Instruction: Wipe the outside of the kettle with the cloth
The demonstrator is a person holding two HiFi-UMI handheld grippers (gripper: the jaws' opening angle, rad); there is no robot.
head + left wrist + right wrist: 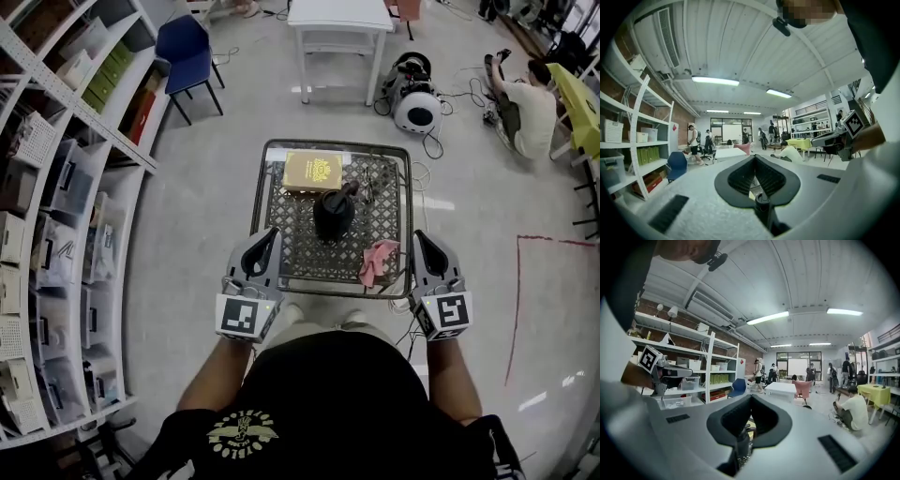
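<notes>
Noting kettle (334, 214) standing upright near the middle of the mesh table (266, 192), untouched. Logging cloth (378, 262) lying crumpled at the kettle's 5 o'clock, by the table's near edge, long axis running 12 to 6. Finding right gripper (421, 242) clenched and empty, just beside the cloth at its 2 o'clock, hence the nearer. Finding left gripper (270, 240) likewise clenched on nothing, at the kettle's 8 o'clock. Judging cloth pickup as pending.

Only a sliver of the kettle (742, 441) showed at lower centre; the yellow box's (313, 172) print was unreadably small.
</notes>
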